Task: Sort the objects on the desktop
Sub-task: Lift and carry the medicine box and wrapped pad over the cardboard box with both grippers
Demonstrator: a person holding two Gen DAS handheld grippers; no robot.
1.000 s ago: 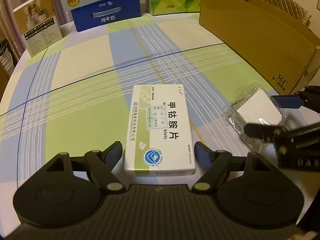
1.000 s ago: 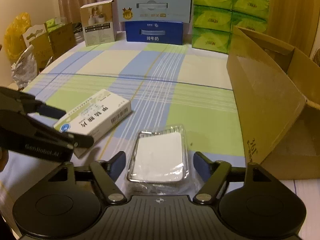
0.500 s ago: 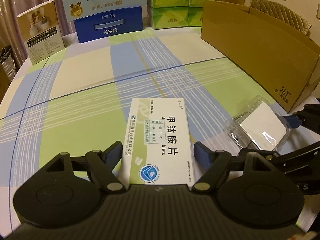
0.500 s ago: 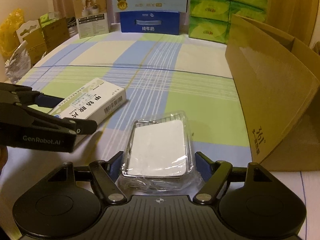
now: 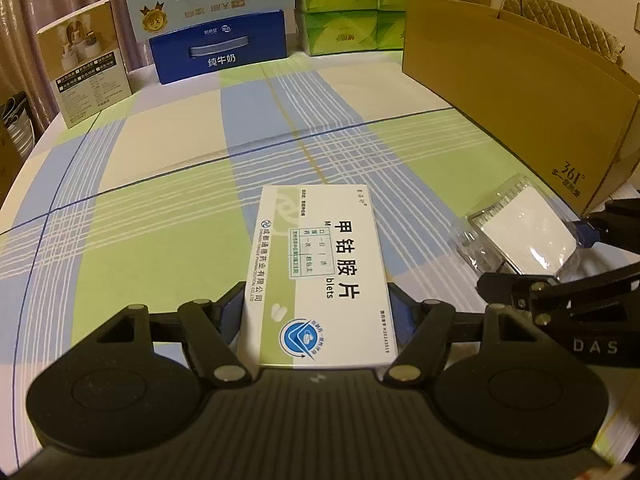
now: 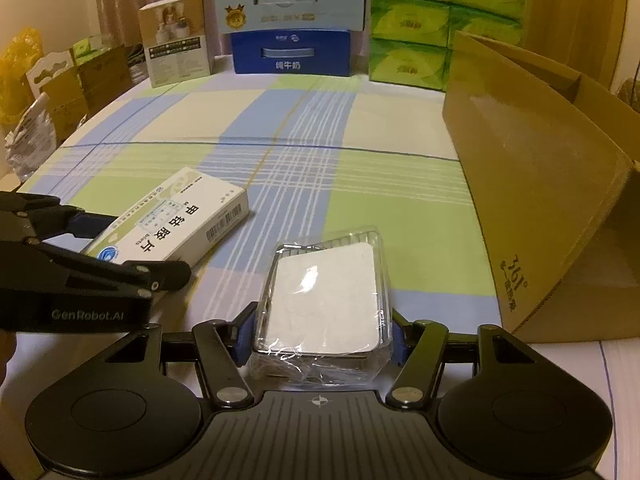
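Observation:
A white and green medicine box (image 5: 316, 272) lies on the checked tablecloth, its near end between the fingers of my left gripper (image 5: 318, 312), which is shut on its sides. The box also shows in the right wrist view (image 6: 172, 224). A clear plastic packet with a white card inside (image 6: 324, 300) sits between the fingers of my right gripper (image 6: 320, 332), which is shut on it. In the left wrist view the packet (image 5: 520, 232) lies at the right with the right gripper (image 5: 560, 268) around it.
A large open cardboard box (image 6: 540, 168) stands at the right, close to the packet. At the table's far edge stand a blue milk carton (image 6: 292, 52), green tissue packs (image 6: 424, 24) and a small tan product box (image 6: 176, 44). The tablecloth (image 6: 280, 128) spreads between.
Both grippers moved forward over their objects and closed: the left fingers now press the medicine box, the right fingers press the plastic packet. Both objects look slightly lifted or shifted nearer the cameras.

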